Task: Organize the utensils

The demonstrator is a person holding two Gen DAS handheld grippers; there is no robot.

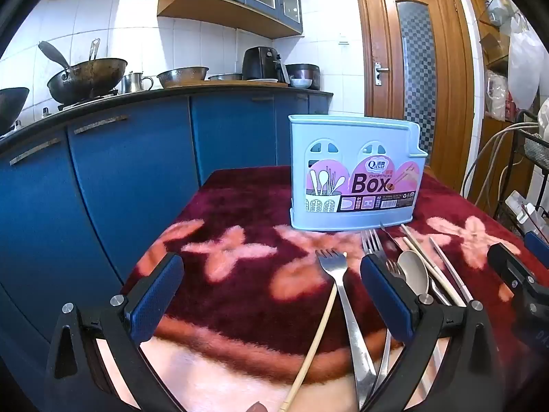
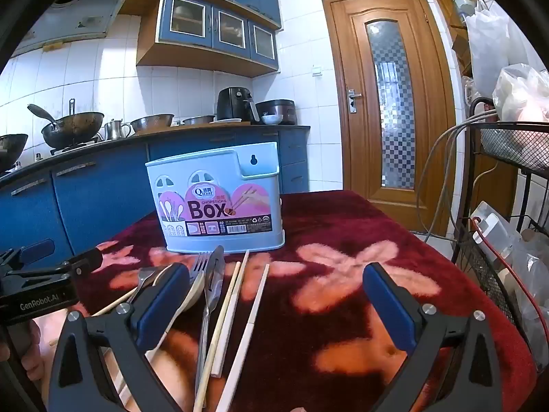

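Observation:
A light blue chopsticks box [image 1: 355,175] stands upright on the red floral cloth; it also shows in the right wrist view [image 2: 216,202]. In front of it lie loose utensils: a fork [image 1: 338,274], a spoon [image 1: 413,273], a second fork [image 1: 372,242], a knife [image 2: 214,271] and pale chopsticks [image 2: 252,316]. My left gripper [image 1: 271,292] is open and empty, with the fork between its fingers. My right gripper [image 2: 276,300] is open and empty above the chopsticks. The left gripper's body shows at the right wrist view's left edge [image 2: 37,295].
The red plush cloth [image 2: 360,274] covers the table. Blue kitchen cabinets [image 1: 120,171] with woks and pots run along the left and back. A wooden door [image 2: 387,96] is behind. A black wire rack [image 2: 497,206] with bags stands at the right.

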